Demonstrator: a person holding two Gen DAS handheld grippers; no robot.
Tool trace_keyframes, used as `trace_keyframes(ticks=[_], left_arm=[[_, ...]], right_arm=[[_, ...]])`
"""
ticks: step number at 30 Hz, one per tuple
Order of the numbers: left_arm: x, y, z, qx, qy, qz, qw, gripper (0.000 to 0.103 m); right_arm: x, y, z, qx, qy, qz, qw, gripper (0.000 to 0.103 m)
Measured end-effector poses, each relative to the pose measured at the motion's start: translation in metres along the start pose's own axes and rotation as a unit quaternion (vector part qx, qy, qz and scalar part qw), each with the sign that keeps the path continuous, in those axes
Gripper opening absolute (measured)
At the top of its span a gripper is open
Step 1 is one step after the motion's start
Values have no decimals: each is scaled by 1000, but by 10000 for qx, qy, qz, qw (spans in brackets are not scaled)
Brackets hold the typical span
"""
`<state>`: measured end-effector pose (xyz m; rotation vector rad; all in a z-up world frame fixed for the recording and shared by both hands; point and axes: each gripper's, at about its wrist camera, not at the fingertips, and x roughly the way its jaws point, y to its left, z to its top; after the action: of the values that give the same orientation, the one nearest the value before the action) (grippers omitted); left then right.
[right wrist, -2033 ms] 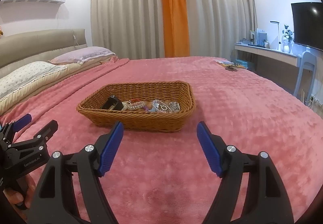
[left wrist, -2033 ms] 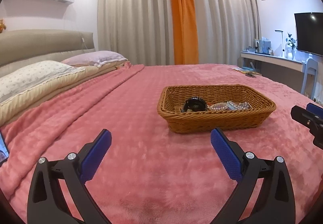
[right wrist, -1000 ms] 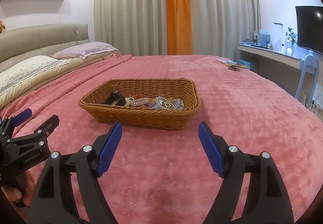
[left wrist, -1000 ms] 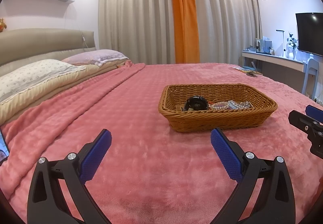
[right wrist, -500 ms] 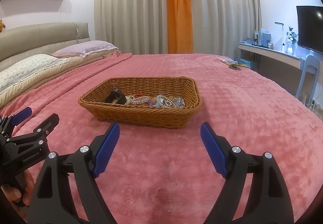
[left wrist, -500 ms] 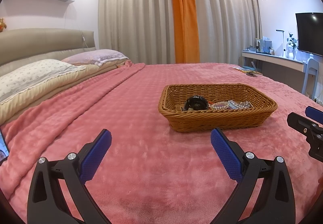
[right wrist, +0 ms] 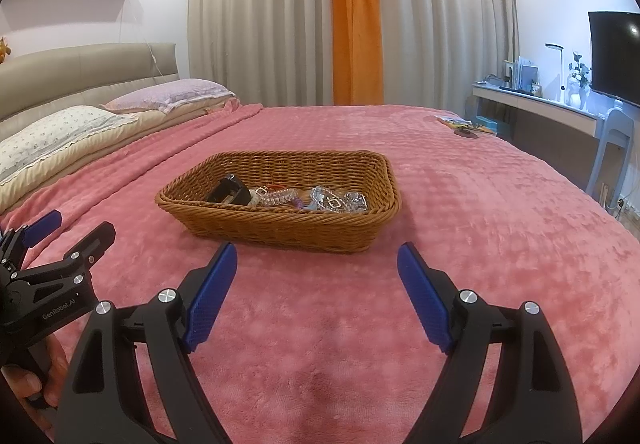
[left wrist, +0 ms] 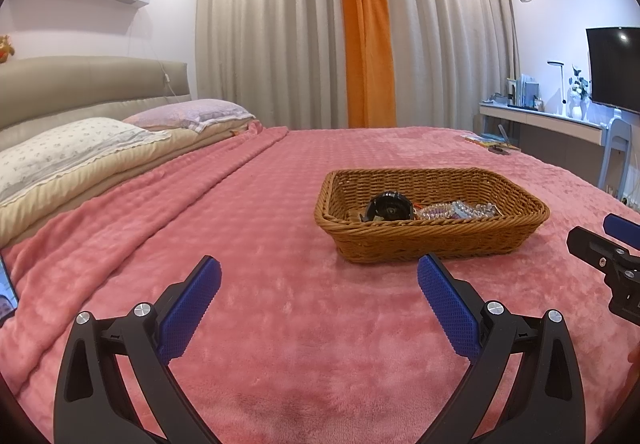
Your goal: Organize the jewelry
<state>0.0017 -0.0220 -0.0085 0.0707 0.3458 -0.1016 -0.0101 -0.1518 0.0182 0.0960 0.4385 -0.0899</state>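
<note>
Bedroom setup: a fuzzy pink blanket (left wrist: pixel 280 228) with a quilted waffle texture covers the whole bed, so everything sits on soft ground.

Left wrist view: the left gripper (left wrist: pixel 319 288) hovers low over the blanket, jaws spread wide, nothing between the blue ridged pads. Ahead and a bit right sits a shallow rectangular wicker basket (left wrist: pixel 432 244). Inside it is a round black case (left wrist: pixel 390 207) next to a sparkly heap of beaded jewelry (left wrist: pixel 456 210).

Right wrist view: the right gripper (right wrist: pixel 316 264) is likewise wide open and empty, aimed pretty much straight at the basket. The pile lies loose along the bottom, clear crystal-ish pieces tangled together, which probably keeps it from sinking into the plush.
</note>
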Motion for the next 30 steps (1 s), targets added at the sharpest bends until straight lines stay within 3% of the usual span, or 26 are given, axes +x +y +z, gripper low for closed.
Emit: trace_keyframes(ticks=[30], left_arm=[[0, 1, 2, -4, -25, -33, 10000, 95]], right_arm=[[1, 0, -1, 9, 7, 23, 10000, 78]])
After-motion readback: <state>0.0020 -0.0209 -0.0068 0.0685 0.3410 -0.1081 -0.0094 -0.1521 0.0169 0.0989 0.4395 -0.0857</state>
